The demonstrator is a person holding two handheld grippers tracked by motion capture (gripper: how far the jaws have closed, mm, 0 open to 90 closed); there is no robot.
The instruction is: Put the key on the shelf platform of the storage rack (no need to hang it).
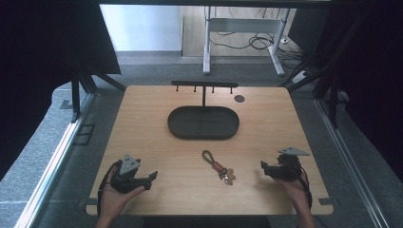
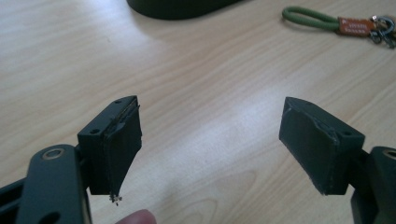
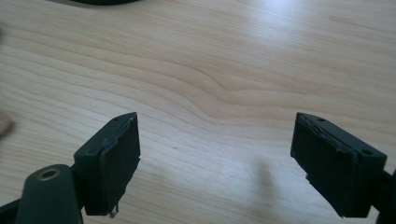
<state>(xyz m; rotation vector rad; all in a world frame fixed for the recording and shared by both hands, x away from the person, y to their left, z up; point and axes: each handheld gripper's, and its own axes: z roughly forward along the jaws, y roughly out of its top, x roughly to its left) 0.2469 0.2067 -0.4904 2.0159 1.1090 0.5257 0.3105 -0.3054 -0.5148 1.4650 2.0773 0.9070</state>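
Wooden table (image 1: 142, 123): keychain (image 1: 217, 166) lies between left claw (image 1: 153, 176) and right claw (image 1: 263, 166), both wide, empty

dim surroundings, soft glare, sharp focus

orange keychain tag (image 2: 356, 25), print too blurred to read

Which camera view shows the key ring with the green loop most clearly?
The left gripper view: the key ring lies close, its green loop and orange tag distinct. The high view shows it whole but small, between both hand-held grippers.
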